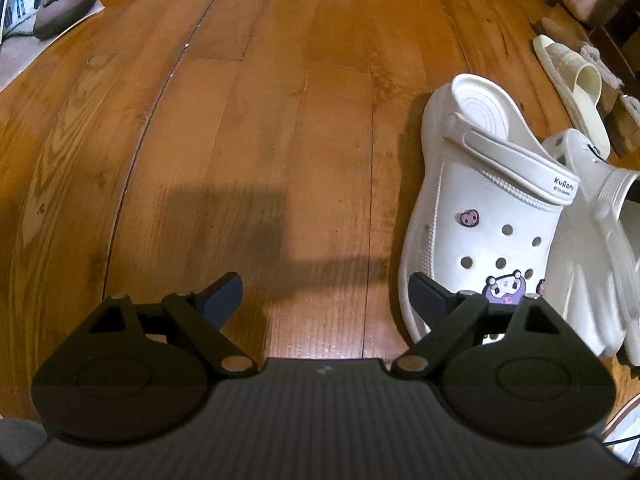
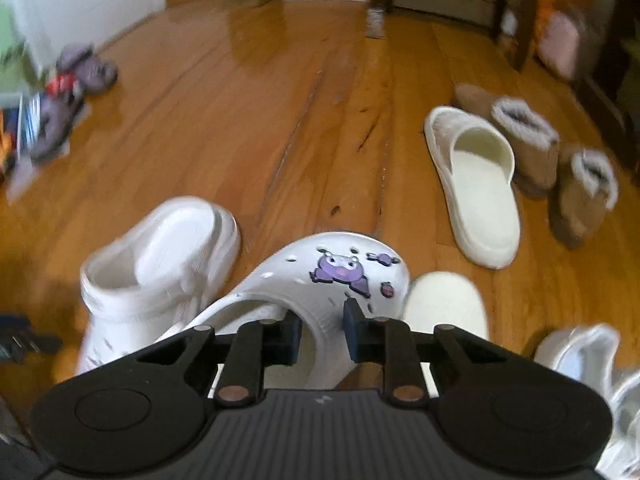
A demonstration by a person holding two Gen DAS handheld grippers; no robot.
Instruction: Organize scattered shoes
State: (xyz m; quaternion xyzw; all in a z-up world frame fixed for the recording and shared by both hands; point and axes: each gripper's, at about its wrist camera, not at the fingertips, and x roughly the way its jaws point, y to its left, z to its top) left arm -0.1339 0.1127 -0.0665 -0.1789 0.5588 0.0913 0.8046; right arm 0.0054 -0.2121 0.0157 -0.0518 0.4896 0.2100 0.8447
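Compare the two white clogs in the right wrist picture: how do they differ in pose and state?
The charm clog is clamped in the right gripper and tilted; the other clog stands free on the floor. The charm clog's toe faces away; the other clog's heel does. Both are white with holes.

White foam clog with purple charms clamped by right gripper, matching white clog beside it, cream slide sandal on wooden floor

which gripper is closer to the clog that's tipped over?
Right. The right gripper is shut on the tipped clog at its upper. The left gripper hangs open over bare floor, beside the upright clog.
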